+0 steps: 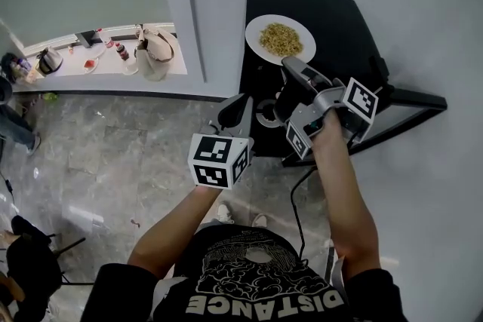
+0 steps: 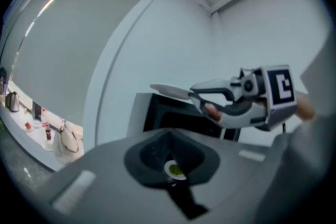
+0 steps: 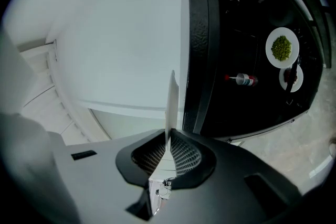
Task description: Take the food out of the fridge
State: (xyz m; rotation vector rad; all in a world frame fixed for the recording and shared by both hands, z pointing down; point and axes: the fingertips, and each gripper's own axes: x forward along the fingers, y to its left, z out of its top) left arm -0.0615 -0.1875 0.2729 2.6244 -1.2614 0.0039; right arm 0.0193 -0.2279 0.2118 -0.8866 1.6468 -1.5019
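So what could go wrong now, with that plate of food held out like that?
The right gripper pinches the plate only at its rim, so the weight hangs out past the jaws; it could tip or slip. The food lies loose and heaped, so a tilt might spill it. The left gripper gives no support, and a drop onto the hard floor would likely break the plate.

White plate of yellow-green food, held level.
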